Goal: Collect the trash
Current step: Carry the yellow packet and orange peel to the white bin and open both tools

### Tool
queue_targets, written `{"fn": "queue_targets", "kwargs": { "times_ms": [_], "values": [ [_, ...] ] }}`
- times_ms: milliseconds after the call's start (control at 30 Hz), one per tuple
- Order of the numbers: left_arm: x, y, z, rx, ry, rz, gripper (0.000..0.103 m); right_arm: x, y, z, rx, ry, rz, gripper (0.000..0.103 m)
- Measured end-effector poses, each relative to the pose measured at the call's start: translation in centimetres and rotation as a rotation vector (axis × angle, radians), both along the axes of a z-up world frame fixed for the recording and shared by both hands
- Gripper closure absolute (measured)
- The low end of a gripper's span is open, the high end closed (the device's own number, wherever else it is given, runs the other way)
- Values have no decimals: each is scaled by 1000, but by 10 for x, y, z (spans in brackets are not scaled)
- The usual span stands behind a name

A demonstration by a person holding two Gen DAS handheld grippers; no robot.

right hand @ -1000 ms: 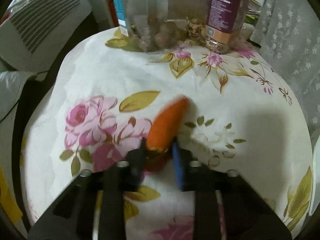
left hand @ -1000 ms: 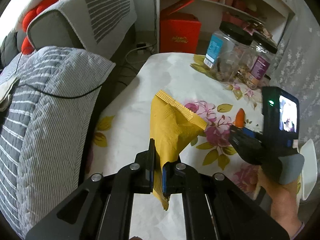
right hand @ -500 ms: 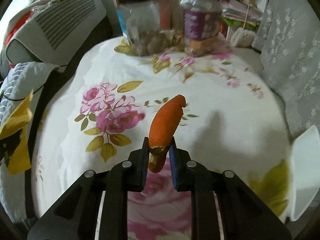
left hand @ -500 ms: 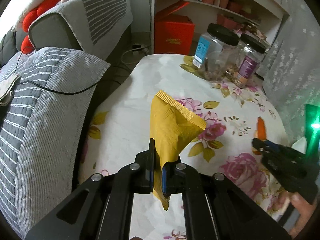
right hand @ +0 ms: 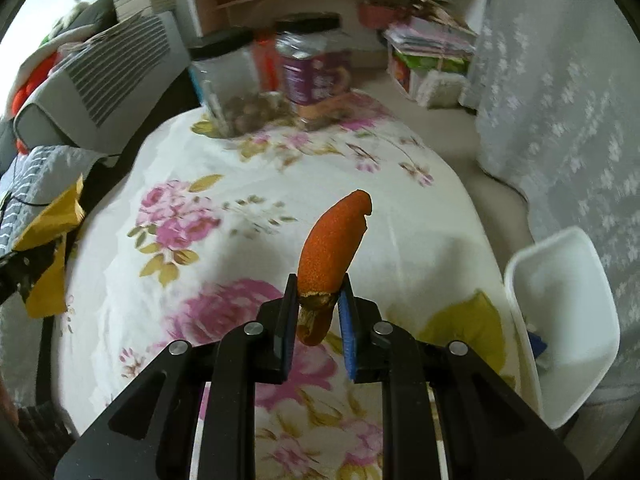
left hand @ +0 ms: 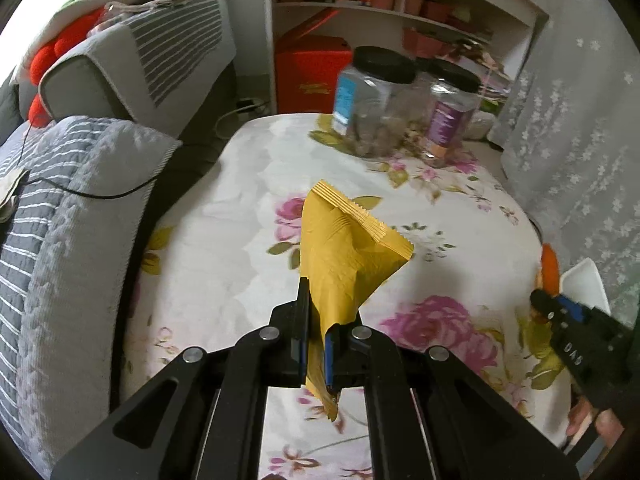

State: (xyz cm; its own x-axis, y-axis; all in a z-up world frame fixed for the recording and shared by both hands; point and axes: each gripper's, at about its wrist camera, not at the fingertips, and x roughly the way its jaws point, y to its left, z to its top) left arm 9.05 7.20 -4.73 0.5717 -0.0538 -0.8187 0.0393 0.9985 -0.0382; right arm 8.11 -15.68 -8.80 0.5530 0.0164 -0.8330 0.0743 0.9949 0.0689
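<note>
both pieces are lifted off the desk (right hand: 420, 184): left claw (left hand: 317, 332) clenched on the yellow wrapper (left hand: 344, 256), right claw (right hand: 316, 312) gripping the orange peel (right hand: 332, 240); next, carry them right to the white bin (right hand: 560, 304) and release

The right gripper (right hand: 318, 312) pinches what looks like orange peel (right hand: 334, 248) above the floral tablecloth (right hand: 420, 216).
</note>
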Motion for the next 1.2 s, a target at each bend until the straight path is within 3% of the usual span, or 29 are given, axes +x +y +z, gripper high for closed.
{"fn": "queue_targets", "kwargs": {
  "times_ms": [233, 633, 1000, 1100, 1200],
  "values": [
    [-6, -46, 9, -12, -52, -59, 98, -15, -35, 18, 11, -80, -42, 85],
    [-12, -121, 10, -6, -74, -164, 98, -34, -97, 29, -20, -107, -146, 85],
    [-28, -193, 16, -21, -89, -291, 98, -58, -189, 39, -6, -126, -362, 84],
    [-33, -222, 21, -35, -96, -341, 98, -68, -214, 40, 6, -121, -435, 81],
    [-37, -250, 23, -40, -106, -391, 98, -83, -244, 43, 14, -123, -531, 62]
  ]
}}
